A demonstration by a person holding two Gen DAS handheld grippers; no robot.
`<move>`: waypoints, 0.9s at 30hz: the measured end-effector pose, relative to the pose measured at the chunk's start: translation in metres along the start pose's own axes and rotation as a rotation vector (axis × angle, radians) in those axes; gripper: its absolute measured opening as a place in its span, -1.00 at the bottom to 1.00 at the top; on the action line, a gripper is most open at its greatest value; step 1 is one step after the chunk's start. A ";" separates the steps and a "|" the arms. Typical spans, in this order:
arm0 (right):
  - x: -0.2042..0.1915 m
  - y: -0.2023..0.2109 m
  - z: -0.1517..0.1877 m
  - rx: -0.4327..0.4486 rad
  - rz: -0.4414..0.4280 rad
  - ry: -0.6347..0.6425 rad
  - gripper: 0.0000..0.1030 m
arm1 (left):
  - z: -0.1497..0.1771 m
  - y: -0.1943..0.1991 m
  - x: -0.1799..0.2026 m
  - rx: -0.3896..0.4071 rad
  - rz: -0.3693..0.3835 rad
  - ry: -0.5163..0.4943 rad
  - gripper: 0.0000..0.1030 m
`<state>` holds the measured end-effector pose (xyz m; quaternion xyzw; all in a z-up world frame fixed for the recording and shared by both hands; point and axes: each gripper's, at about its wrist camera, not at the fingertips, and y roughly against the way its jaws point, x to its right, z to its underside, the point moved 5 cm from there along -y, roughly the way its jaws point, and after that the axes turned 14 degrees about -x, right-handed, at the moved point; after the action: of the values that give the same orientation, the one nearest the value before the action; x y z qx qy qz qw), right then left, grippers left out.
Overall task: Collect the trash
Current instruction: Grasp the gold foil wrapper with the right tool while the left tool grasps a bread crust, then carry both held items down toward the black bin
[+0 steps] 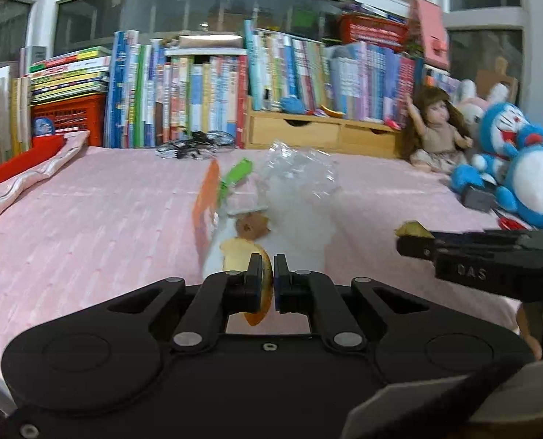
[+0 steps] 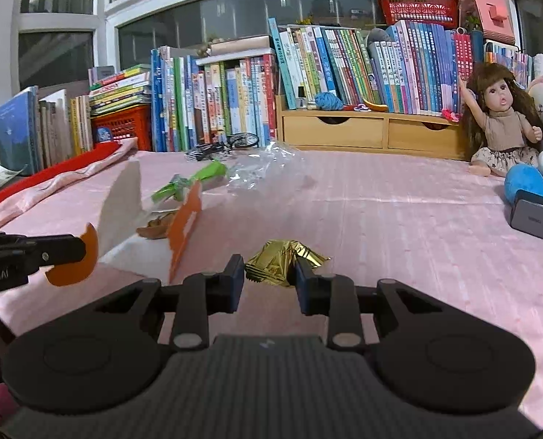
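The left hand-held gripper (image 1: 267, 274) pinches an orange peel (image 1: 262, 303); the right hand-held gripper (image 2: 269, 274) clamps a gold wrapper (image 2: 284, 261) above the bed's near edge (image 2: 381, 219); keep both squeezes firm, lifting clear of the remaining litter (image 2: 187, 219) mid-bed.

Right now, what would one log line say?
left gripper: shut on orange peel piece | right gripper: shut on crumpled gold foil wrapper | pink bedspread
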<state>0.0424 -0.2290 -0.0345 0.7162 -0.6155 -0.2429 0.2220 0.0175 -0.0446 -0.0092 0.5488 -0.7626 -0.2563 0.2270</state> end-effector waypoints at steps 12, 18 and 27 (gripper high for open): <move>0.002 0.011 0.019 -0.002 0.005 -0.037 -0.31 | 0.027 -0.016 0.012 -0.022 -0.025 0.039 0.35; 0.004 0.017 0.026 -0.004 -0.002 -0.050 -0.31 | 0.024 -0.038 0.020 -0.070 -0.056 -0.010 0.08; -0.003 0.033 0.033 0.016 -0.038 -0.047 -0.32 | 0.024 -0.026 0.022 -0.064 -0.062 -0.001 -0.29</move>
<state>-0.0037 -0.2315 -0.0398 0.7235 -0.6088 -0.2589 0.1972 0.0146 -0.0695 -0.0430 0.5646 -0.7367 -0.2877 0.2359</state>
